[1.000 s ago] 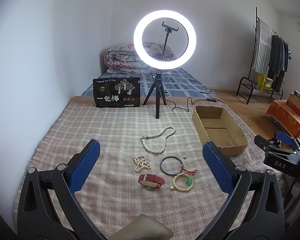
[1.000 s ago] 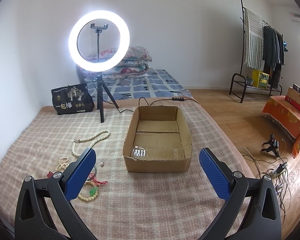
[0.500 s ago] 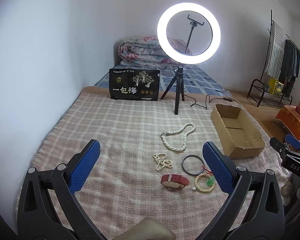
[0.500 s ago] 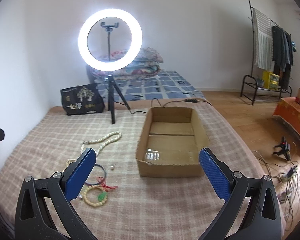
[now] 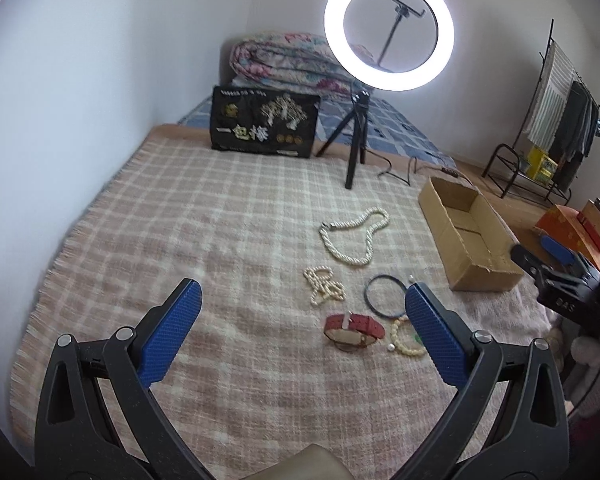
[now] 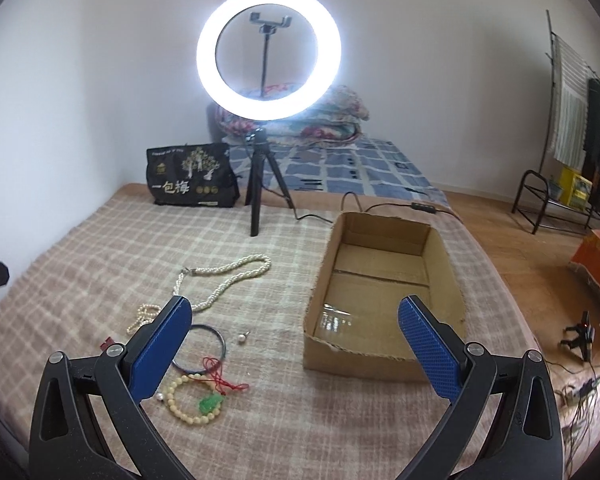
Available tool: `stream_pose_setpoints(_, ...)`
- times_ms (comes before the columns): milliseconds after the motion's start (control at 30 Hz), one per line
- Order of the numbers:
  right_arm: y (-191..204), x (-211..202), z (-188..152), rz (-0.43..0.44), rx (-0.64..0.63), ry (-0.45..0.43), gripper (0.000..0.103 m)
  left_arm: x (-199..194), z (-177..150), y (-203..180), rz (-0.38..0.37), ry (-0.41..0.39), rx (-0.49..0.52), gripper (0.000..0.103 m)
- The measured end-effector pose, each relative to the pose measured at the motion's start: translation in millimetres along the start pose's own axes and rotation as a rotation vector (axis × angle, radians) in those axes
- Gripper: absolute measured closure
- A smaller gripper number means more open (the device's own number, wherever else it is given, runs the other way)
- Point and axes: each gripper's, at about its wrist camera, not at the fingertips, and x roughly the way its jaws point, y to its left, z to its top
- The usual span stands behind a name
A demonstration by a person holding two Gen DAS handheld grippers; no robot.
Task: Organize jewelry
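While both my left gripper (image 5: 300,324) and right gripper (image 6: 294,344) hang with fingers wide apart and empty, the red watch (image 5: 354,330) lies nearest; farther, the pearl necklace (image 5: 354,236) may slip or tangle before reaching the cardboard box (image 6: 384,300).

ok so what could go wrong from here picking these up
1. The red string of the cream bead bracelet with the green charm lies across the thin dark bangle, so lifting one could drag the other.
2. The tiny loose pearl earring looks hard for the wide-open right tool to pinch off the woven plaid blanket.
3. The long white pearl necklace could dangle and catch on the cardboard box rim.
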Motion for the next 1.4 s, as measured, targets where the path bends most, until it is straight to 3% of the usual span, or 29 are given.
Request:
stream_pose_setpoints(233,14.6,37.9,-4.8,0.156,-0.029,0.132,0.008,26.4,-18.1,-12.6,-0.117,0.162,-0.029,0.008)
stream_pose_setpoints(433,23.6,78.2,-22.1,0.283,-0.008,0.292,0.032,38.9,-31.7,-23.6,-0.174,0.243,-0.041,0.018)
stream_pose_setpoints(600,21.3,113.9,-34.2,0.325,0.069,0.419,0.062,57.6,-41.7,-34.3,-0.200,0.314,-0.031,0.030)
stream_pose_setpoints(733,18.8,130.2,-39.2,0.349,0.120,0.478,0.074,70.4,-43.1,-33.8,-0.213,0.340,-0.056,0.032)
stream_pose_setpoints(1067,22.4,145.9,-44.8,0.367,0.129,0.545,0.079,104.4,-38.4,-17.2,-0.244,0.394,-0.202,0.032)
stream_pose_setpoints(1400,34.6,160.0,-41.1,0.305,0.069,0.549,0.084,121.6,-34.7,-23.0,-0.244,0.409,-0.232,0.032)
